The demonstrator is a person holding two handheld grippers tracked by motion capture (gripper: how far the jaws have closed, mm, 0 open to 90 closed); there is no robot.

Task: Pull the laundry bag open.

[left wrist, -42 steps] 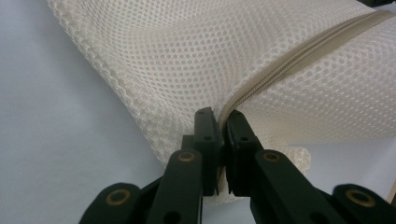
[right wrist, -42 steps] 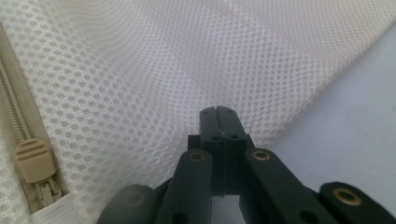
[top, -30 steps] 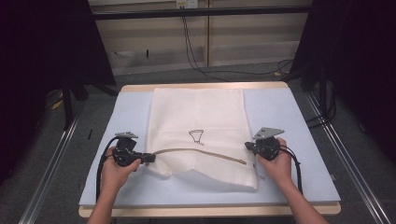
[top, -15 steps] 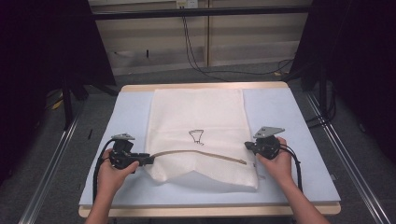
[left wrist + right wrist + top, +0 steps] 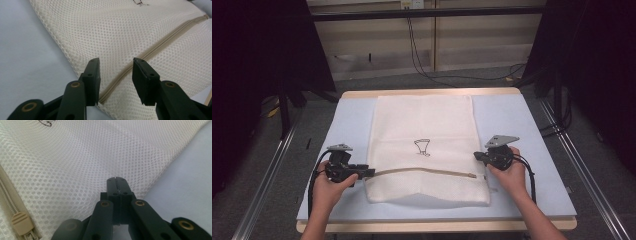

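mesh bag: a cream laundry-type mesh bag (image 5: pixel 427 145) lies flat in the middle of the table (image 5: pixel 544 165), with a tan zipper (image 5: pixel 427 171) running across its near end

high view, left gripper: the left gripper (image 5: pixel 364 173) sits at the bag's left edge, right where the zipper starts; its jaws have just been opening

high view, right gripper: the right gripper (image 5: pixel 477 156) is at the bag's right edge, a bit above the zipper's far end, and seems to be pinning that side

high view, print: a small dark line drawing (image 5: pixel 422 147) sits on the bag, just beyond the zipper

left gripper view, jaws: partly open, astride the zipper (image 5: pixel 140 58) and the bag's mesh (image 5: pixel 100 32), pads pressing on nothing

left gripper view, texture: fine honeycomb mesh, soft and floppy; the zipper tape is a smooth woven strip

right gripper view, jaws: pressed tight together at the bag's edge (image 5: pixel 140 192); I honestly can't tell if any mesh is pinched between them

right gripper view, puller: the chunky tan plastic zipper pull (image 5: pixel 21 221) lies left of the jaws, well inside the bag's edge

tip: I'd guess the trick is keeping the right side anchored so the fabric stays taut, and re-gripping with the left low on the tape, not on loose mesh, which would just bunch up
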